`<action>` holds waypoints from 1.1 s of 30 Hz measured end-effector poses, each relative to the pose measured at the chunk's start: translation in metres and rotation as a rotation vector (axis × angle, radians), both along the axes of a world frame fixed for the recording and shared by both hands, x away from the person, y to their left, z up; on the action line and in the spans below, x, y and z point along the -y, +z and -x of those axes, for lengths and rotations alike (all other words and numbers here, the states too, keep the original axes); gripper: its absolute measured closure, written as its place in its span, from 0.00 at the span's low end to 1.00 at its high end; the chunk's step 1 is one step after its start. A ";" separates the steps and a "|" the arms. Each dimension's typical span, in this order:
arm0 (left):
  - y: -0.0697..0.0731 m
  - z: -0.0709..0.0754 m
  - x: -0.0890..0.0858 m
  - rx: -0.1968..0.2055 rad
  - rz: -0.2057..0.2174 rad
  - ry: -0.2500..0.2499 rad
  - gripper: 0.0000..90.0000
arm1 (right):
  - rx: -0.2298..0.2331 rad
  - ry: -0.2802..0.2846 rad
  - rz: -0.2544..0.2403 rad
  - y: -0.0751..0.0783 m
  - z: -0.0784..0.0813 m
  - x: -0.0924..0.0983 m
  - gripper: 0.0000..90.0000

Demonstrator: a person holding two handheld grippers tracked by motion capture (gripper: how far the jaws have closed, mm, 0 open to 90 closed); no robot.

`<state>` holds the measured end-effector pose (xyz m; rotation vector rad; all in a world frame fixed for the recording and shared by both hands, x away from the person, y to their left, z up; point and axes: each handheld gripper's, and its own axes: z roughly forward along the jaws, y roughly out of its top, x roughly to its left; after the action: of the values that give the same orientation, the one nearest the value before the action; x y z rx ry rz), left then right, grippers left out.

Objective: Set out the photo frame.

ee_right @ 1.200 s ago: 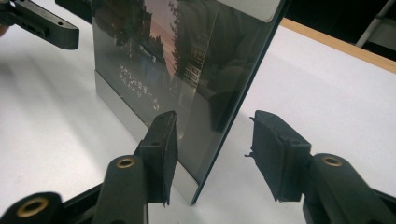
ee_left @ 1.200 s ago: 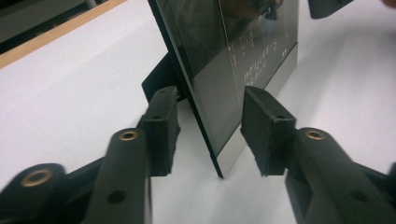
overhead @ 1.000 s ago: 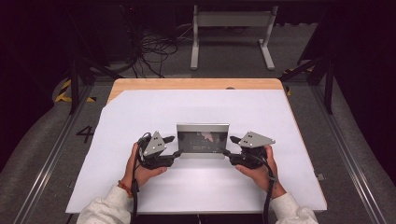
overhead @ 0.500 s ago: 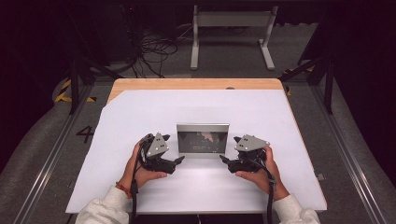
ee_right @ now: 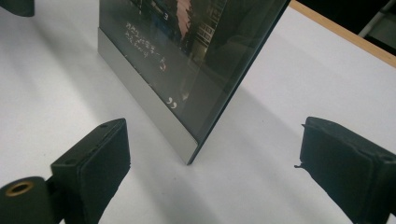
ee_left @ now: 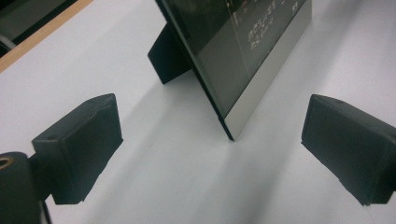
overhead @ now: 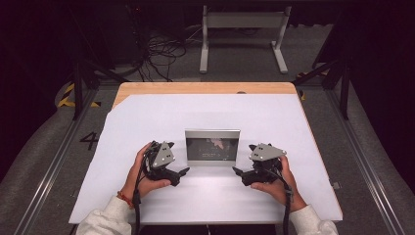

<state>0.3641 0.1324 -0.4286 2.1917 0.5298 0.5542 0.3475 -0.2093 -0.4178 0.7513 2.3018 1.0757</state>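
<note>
A silver picture frame (overhead: 212, 147) with a dark photo stands upright on the white table cover (overhead: 210, 110), propped from behind by a black stand (ee_left: 168, 56). My left gripper (overhead: 182, 172) sits just off the frame's lower left corner and my right gripper (overhead: 237, 172) just off its lower right corner. Both have just been opening and now stand open. In the left gripper view the frame's corner (ee_left: 243, 60) lies ahead of the spread left gripper (ee_left: 210, 154), untouched. The right gripper view shows the other corner (ee_right: 154, 60) ahead of the right gripper (ee_right: 215, 163), with the pads apart from it.
The table's wooden far edge (overhead: 205, 88) shows beyond the white cover. Behind the table, a grey metal stand (overhead: 242, 29) and loose cables (overhead: 161, 49) are on the floor. Floor rails run along both sides.
Both grippers' jaws have spread wide. Both have drawn slightly back toward the person, away from the frame's side edges. The frame stays standing in place.
</note>
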 end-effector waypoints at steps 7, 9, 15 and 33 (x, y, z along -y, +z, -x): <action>0.002 0.006 -0.006 0.032 -0.060 -0.009 0.07 | 0.028 -0.016 0.051 0.001 0.005 0.003 0.11; 0.002 0.008 -0.007 0.033 -0.064 -0.010 0.07 | 0.045 -0.022 0.072 0.002 0.007 0.004 0.11; 0.003 0.015 -0.013 0.059 -0.089 -0.013 0.07 | 0.052 -0.027 0.089 0.001 0.012 0.010 0.12; -0.001 0.028 -0.047 0.070 -0.101 0.047 0.07 | 0.072 -0.065 0.093 -0.004 0.025 0.038 0.13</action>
<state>0.3357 0.1798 -0.4296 2.2502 0.5274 0.6943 0.3229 -0.2474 -0.4221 0.7338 2.2344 0.9453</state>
